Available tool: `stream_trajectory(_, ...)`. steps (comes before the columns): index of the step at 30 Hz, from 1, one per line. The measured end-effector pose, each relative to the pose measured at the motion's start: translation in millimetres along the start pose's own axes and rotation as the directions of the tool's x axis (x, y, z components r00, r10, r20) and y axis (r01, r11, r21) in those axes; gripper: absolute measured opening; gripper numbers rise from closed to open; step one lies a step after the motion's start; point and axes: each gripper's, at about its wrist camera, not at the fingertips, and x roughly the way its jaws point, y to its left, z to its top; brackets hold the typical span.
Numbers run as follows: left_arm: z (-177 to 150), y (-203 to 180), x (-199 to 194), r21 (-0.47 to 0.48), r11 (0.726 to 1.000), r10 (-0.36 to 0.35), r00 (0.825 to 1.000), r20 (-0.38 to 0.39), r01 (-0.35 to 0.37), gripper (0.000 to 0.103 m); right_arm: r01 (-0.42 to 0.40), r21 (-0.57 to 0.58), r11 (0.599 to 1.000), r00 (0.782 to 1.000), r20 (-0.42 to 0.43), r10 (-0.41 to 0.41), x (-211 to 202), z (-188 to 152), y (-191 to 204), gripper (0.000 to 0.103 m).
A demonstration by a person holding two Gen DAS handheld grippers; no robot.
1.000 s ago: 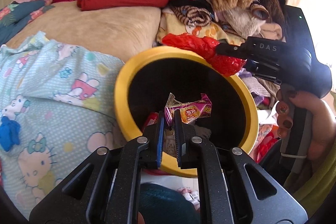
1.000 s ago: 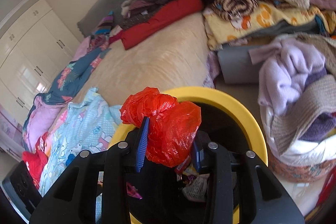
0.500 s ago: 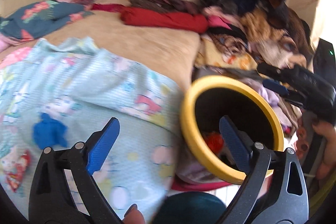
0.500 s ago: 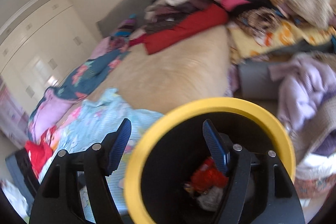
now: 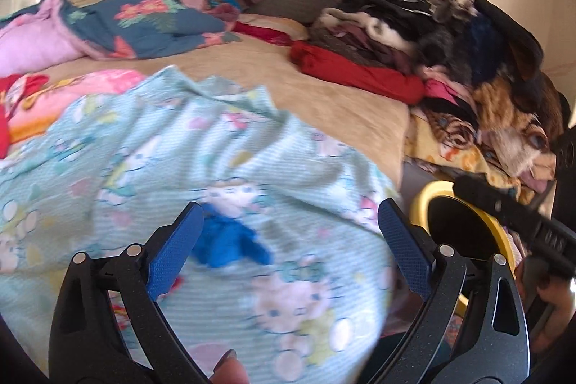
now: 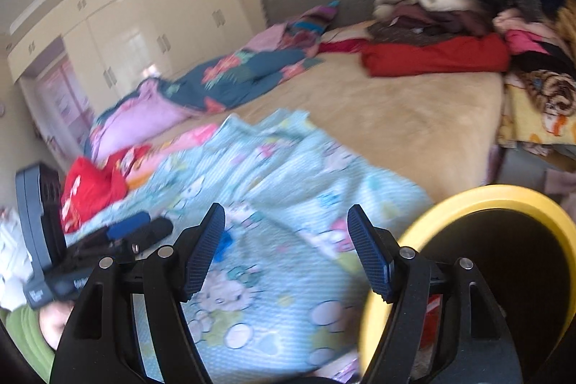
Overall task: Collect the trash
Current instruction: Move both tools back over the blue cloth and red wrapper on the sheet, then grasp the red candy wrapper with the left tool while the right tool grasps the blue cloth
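We see the yellow bin beside the bed, red trash inside. Both the left gripper and right gripper have fingers wide, empty, above the blanket.

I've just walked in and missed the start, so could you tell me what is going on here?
A person is collecting trash from a bed with a gripper in each hand. Right now both the left gripper and the right gripper are open and empty, pointed over the light blue cartoon blanket. A crumpled blue scrap lies on that blanket between the left gripper's fingers, untouched. The yellow-rimmed bin stands beside the bed, with some red trash visible inside.
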Motion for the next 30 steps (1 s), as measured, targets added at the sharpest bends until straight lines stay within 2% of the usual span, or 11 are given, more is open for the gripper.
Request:
stream_trajectory(4,-2,39,-4,-0.059,0.997,0.043,0.999,-0.018,-0.044,0.09,-0.045,-0.045,0.998,0.996,-0.075,0.041,29,-7,28,0.068)
stream_trajectory(10,-16,89,-11,-0.072,0.995,0.071,0.995,-0.068,-0.076,0.09,-0.091,-0.121,0.988,0.979,-0.195,0.067,74,-22,62,0.065)
stream_trajectory(11,-20,96,-12,-0.076,0.994,0.069,0.995,-0.079,-0.075,0.09,-0.101,-0.136,0.986,0.973,-0.218,0.07,81,-25,67,0.061)
stream_trajectory(14,-30,111,-11,-0.085,0.994,0.064,0.992,-0.112,-0.073,0.089,-0.111,-0.166,0.98,0.96,-0.274,0.062,101,-33,77,0.055)
stream_trajectory(16,-38,120,-12,-0.098,0.994,0.035,0.991,-0.133,-0.048,0.089,-0.115,-0.177,0.977,0.952,-0.301,0.058,112,-38,80,0.052)
stream_trajectory(22,-56,128,-4,-0.091,0.996,-0.001,0.979,-0.202,-0.017,0.083,-0.111,-0.148,0.983,0.93,-0.363,0.05,143,-49,79,0.041)
stream_trajectory(25,-59,130,-1,-0.09,0.996,-0.023,0.975,-0.219,0.003,0.078,-0.108,-0.129,0.986,0.927,-0.371,0.053,154,-51,78,0.029)
stream_trajectory(27,-62,130,1,-0.084,0.996,-0.035,0.972,-0.232,0.016,0.074,-0.111,-0.12,0.987,0.926,-0.374,0.059,156,-52,77,0.011)
stream_trajectory(28,-63,129,3,-0.075,0.997,-0.033,0.97,-0.24,0.015,0.073,-0.111,-0.119,0.987,0.926,-0.374,0.059,156,-53,76,0.008)
stream_trajectory(30,-66,126,7,-0.06,0.998,-0.024,0.967,-0.253,0.009,0.063,-0.109,-0.114,0.988,0.929,-0.364,0.06,153,-52,74,0.007)
